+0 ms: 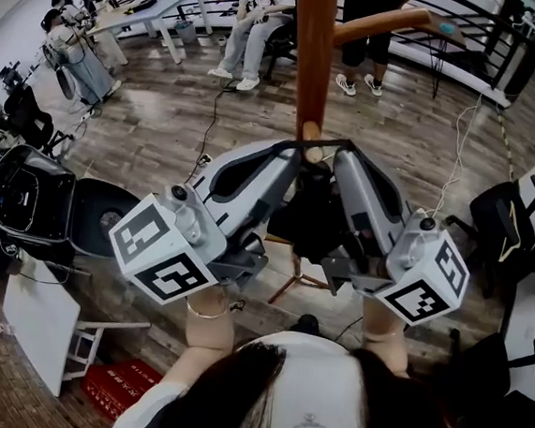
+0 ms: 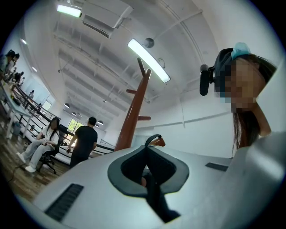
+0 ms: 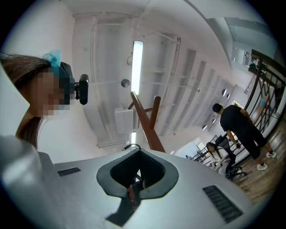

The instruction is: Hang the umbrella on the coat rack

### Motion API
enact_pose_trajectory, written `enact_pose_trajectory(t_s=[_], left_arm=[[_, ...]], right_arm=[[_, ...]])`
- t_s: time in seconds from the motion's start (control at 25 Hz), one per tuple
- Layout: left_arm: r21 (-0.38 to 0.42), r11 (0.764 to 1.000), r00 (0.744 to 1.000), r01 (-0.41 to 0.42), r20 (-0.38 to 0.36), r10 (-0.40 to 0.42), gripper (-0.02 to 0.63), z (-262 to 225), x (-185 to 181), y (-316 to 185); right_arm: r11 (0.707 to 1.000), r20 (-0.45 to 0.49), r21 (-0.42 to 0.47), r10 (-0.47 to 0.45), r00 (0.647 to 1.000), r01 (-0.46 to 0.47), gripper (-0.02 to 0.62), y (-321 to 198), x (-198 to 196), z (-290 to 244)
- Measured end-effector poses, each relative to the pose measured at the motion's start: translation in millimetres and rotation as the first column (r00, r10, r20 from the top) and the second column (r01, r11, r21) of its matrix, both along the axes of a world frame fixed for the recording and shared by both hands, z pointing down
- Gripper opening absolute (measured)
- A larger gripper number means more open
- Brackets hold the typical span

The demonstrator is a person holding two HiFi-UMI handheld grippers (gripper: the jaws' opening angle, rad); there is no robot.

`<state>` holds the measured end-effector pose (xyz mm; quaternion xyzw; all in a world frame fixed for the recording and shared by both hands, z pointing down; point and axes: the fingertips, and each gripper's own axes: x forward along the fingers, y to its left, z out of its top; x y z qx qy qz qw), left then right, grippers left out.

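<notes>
Noted left tongs and right tongs both closed on the black umbrella. Observed umbrella raised between them, against the coat rack pole, just beside a short peg.

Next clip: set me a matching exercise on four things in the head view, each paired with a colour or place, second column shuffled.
Things:
1. coat rack
2. umbrella
3. box
4. seated person

Descriptions:
a. red, on the floor at lower left
b. at the top edge, on a chair
c. brown wooden pole, upright in the middle
d. black, between the left hand-held gripper and the right hand-held gripper

Pairs: 1-c; 2-d; 3-a; 4-b
</notes>
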<state>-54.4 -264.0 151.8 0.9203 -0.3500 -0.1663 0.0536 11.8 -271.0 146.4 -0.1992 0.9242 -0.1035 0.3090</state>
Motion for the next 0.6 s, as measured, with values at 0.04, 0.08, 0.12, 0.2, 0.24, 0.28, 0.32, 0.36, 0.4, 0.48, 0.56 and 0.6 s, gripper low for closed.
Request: enact_pose_trajectory(t_s=[0.04, 0.08, 0.12, 0.2, 0.24, 0.28, 0.32, 0.36, 0.4, 0.48, 0.56, 0.6], left_arm=[[-0.008, 1.000, 1.000, 0.001, -0.003, -0.001, 0.009, 2.7, -2.2, -1.5], [-0.015, 1.000, 1.000, 0.002, -0.006, -0.002, 0.009, 5.2, -4.0, -3.2], [-0.022, 1.000, 1.000, 0.002, -0.008, -0.002, 0.009, 7.5, -4.8, -4.7], [-0.034, 0.999, 1.000, 0.005, -0.008, -0.006, 0.009, 11.9, -3.9, -6.8], [-0.039, 0.999, 1.000, 0.008, -0.006, -0.008, 0.009, 14.1, -3.1, -7.4], [-0.043, 0.999, 1.000, 0.010, -0.005, -0.011, 0.009, 16.2, -2.7, -7.9], [-0.047, 0.999, 1.000, 0.011, -0.004, -0.011, 0.009, 18.2, -2.4, -8.3], [-0.052, 0.999, 1.000, 0.011, -0.004, -0.012, 0.009, 19.9, -2.2, -8.8], [-0.056, 0.998, 1.000, 0.011, -0.003, -0.011, 0.009, 21.4, -1.5, -9.5], [-0.066, 0.998, 1.000, 0.008, -0.003, -0.009, 0.009, 23.6, 0.6, -11.2], [-0.073, 0.997, 1.000, 0.005, -0.004, -0.005, 0.009, 25.2, 1.6, -12.5], [-0.076, 0.997, 1.000, 0.004, -0.005, -0.004, 0.009, 26.3, 1.3, -12.8]], right_arm=[[1.000, -0.007, -0.008, 0.002, 1.000, -0.002, 0.034, -1.7, -2.9, 3.1], [1.000, -0.014, -0.016, 0.002, 1.000, -0.003, 0.034, -3.6, -5.4, 6.1], [1.000, -0.020, -0.024, 0.003, 1.000, -0.003, 0.034, -5.4, -7.0, 8.8], [0.999, -0.029, -0.036, 0.004, 1.000, -0.005, 0.034, -7.5, -7.8, 13.5], [0.999, -0.034, -0.041, 0.005, 0.999, -0.006, 0.034, -8.0, -7.8, 15.9], [0.999, -0.038, -0.045, 0.006, 0.999, -0.008, 0.034, -8.4, -8.1, 18.3], [0.999, -0.043, -0.050, 0.008, 0.999, -0.010, 0.034, -8.9, -8.7, 20.5], [0.998, -0.048, -0.054, 0.011, 0.999, -0.013, 0.034, -9.6, -9.1, 22.6], [0.998, -0.053, -0.058, 0.014, 0.999, -0.017, 0.034, -10.4, -9.2, 24.4], [0.998, -0.064, -0.065, 0.018, 0.998, -0.022, 0.034, -12.3, -8.8, 27.3], [0.997, -0.073, -0.071, 0.021, 0.997, -0.026, 0.034, -13.5, -9.1, 29.6], [0.997, -0.077, -0.073, 0.023, 0.997, -0.028, 0.034, -13.6, -9.7, 30.7]])
